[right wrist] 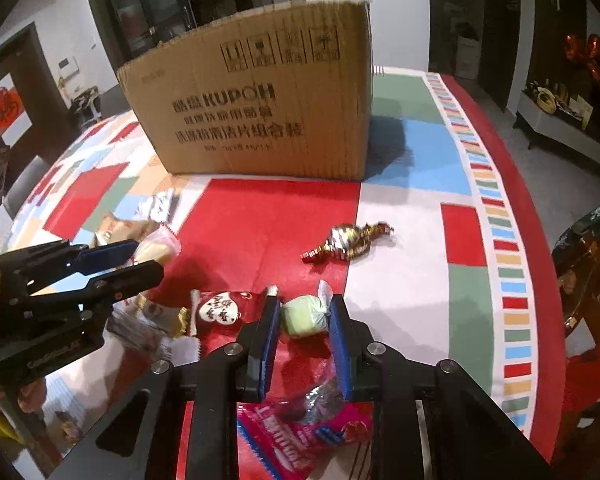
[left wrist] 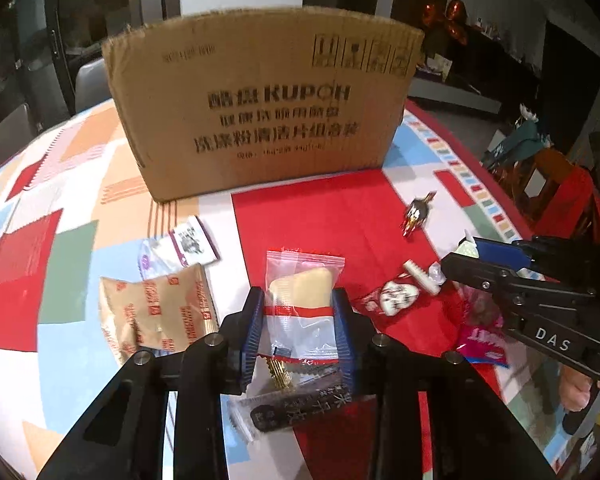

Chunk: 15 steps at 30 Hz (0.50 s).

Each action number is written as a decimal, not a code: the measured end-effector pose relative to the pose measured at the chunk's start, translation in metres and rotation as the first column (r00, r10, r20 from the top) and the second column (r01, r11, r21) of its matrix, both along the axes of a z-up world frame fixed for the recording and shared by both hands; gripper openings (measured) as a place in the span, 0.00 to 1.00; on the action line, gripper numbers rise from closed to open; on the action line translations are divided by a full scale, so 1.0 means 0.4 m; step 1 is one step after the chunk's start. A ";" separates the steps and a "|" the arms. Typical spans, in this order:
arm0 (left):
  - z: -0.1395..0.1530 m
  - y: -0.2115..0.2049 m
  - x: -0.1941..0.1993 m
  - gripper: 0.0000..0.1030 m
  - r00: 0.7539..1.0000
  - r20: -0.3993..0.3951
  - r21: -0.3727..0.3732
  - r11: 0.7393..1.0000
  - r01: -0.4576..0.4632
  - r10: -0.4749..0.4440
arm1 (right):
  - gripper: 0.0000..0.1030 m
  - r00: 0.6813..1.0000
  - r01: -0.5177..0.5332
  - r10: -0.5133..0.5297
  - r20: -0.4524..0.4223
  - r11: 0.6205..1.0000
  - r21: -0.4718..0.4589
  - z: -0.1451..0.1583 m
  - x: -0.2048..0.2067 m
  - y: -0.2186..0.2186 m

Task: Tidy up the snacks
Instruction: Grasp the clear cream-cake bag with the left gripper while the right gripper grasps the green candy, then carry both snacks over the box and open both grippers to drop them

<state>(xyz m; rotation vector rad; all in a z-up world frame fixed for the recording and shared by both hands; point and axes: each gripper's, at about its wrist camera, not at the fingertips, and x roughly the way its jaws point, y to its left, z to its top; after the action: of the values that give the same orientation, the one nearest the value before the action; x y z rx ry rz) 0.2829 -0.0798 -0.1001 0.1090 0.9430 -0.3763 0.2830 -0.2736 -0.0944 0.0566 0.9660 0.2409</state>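
Left gripper: my left gripper (left wrist: 298, 320) is closed on a clear plastic packet (left wrist: 303, 300). The ribbed blue pads (left wrist: 253, 320) press its two sides, and it hangs a little above the cloth.
Clear plastic packet: flat and glossy, with a red stripe across the middle and crimped red edges. Inside is a pale yellow cake with rounded corners.
Right gripper: my right gripper (right wrist: 305, 322) is closed on a pale green candy (right wrist: 303, 315), soft-looking and round, with a twisted wrapper end at the top.
Under the left gripper: a dark packet (left wrist: 296, 404) with white characters lies flat on the cloth, its ends serrated.
Under the right gripper: a shiny pink wrapper (right wrist: 296, 436) lies crumpled there.
Between my grippers: a red packet with a white heart (right wrist: 220, 312) lies on the cloth.
Left side: a brown packet with red print (left wrist: 156, 312), matte and slightly puffed. Just behind it is a small white and purple sachet (left wrist: 188, 242).
Middle distance: a gold striped candy (right wrist: 346, 242), metallic, with both ends twisted, lies alone.
Tablecloth: the tablecloth (right wrist: 466, 312) has flat colour blocks in red, green, blue, orange and white.
Far: a corrugated cardboard box (left wrist: 260, 104) stands upright with dark printed characters on its front. I cannot see into it.
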 end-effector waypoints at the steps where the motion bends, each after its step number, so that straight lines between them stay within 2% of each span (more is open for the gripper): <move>1: 0.013 0.001 -0.005 0.32 1.000 0.007 -0.003 1.000 -0.002 0.002 | 0.25 1.000 0.000 0.000 0.013 1.000 0.001 0.015 -0.003 0.001; 15: 0.236 0.005 -0.082 0.32 0.989 0.150 -0.036 0.999 -0.007 0.012 | 0.25 0.986 -0.039 0.029 0.163 0.997 0.061 0.223 -0.053 0.002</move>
<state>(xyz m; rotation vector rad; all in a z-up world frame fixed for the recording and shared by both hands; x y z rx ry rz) 0.2499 -0.0778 -0.0058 0.0993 0.7875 -0.3708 0.2618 -0.2727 -0.0050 0.0779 0.7975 0.3032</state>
